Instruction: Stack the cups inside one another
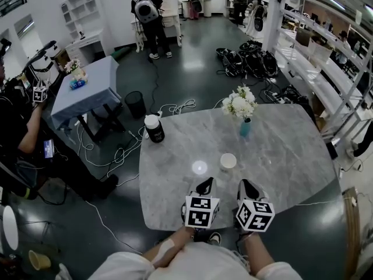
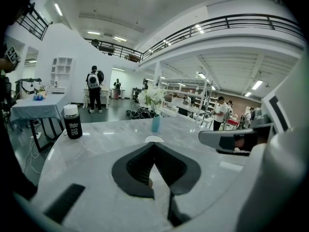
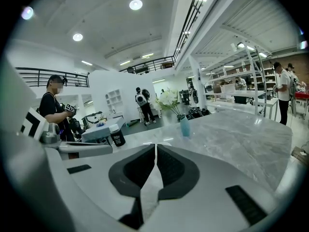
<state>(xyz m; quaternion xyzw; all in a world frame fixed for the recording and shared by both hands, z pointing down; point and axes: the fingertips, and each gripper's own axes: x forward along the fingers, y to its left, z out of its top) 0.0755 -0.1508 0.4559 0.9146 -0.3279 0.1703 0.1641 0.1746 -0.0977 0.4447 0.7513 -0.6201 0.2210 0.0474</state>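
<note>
Marble table is topped by a white cup at centre. Left gripper and right gripper are held at the near edge, jaws closed together, nothing gripped.

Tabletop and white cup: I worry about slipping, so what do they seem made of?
The tabletop looks like polished grey marble or a marble-look slab: pale veining, lamp reflection. The white cup looks like matte paper or plastic; which, I cannot tell.

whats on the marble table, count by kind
white cup: 1 (cannot tell if more are nested in it)
dark bottle with white cap: 1
vase of white flowers: 1
total: 3
</note>
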